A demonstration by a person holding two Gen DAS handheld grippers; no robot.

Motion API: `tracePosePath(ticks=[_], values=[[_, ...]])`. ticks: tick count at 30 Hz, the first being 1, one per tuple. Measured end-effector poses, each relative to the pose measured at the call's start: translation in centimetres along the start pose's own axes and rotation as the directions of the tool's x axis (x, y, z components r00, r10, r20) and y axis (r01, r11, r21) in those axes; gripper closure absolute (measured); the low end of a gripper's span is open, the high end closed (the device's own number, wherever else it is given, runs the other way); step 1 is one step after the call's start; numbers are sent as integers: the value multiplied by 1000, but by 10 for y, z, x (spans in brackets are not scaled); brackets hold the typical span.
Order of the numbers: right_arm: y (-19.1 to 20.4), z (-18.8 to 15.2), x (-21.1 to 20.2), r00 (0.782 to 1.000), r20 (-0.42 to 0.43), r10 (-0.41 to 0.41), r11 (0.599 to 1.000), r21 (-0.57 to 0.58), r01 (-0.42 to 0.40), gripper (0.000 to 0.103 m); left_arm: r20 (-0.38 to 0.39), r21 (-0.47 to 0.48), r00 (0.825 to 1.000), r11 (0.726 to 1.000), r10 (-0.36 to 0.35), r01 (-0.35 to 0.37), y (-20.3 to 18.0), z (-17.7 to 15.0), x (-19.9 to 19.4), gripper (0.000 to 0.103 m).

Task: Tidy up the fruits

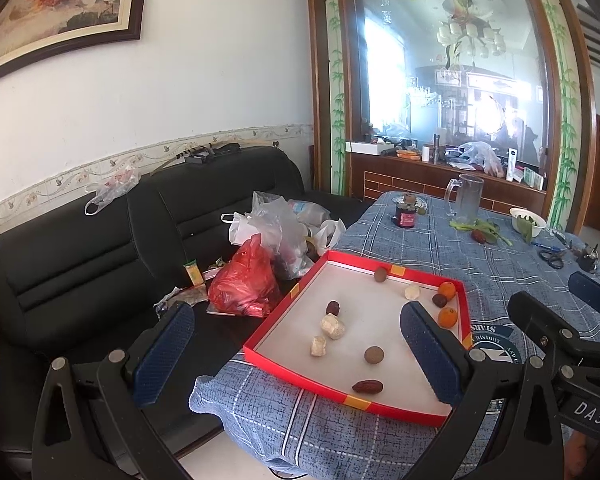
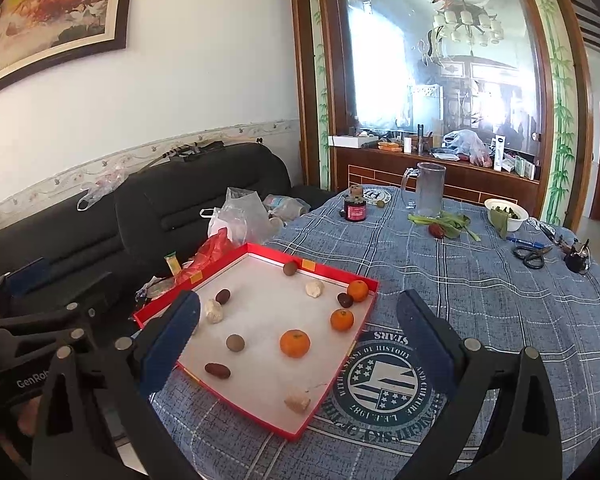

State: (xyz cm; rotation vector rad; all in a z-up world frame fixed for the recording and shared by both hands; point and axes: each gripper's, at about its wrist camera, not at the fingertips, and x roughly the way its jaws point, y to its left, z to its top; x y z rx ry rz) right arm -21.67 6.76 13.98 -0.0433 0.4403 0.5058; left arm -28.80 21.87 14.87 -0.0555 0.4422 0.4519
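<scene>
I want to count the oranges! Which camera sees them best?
The right wrist view: all three oranges lie unblocked in the red tray. The left wrist view shows only two; its gripper finger hides the rest.

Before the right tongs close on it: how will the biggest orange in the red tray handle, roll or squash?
The large round orange mandarin sits loose on the flat white floor of the red shallow cardboard tray, touching nothing, so a nudge probably rolls it. Its skin looks smooth, so it may slip between the pads. Likely soft: grip gently. The right tongs are open around it.
</scene>
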Motion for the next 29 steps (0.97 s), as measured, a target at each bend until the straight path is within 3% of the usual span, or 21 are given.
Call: tracePosePath(ticks=[22, 29], values=[[10, 27, 41, 1000, -9, 10, 1000, 13, -10, 4, -26, 20, 1000, 1000, -1, 1, 13, 23, 34, 0], [-10, 26, 55, 999, -38, 28, 997, 68, -25, 4, -34, 60, 999, 998, -4, 6, -3, 24, 47, 0]])
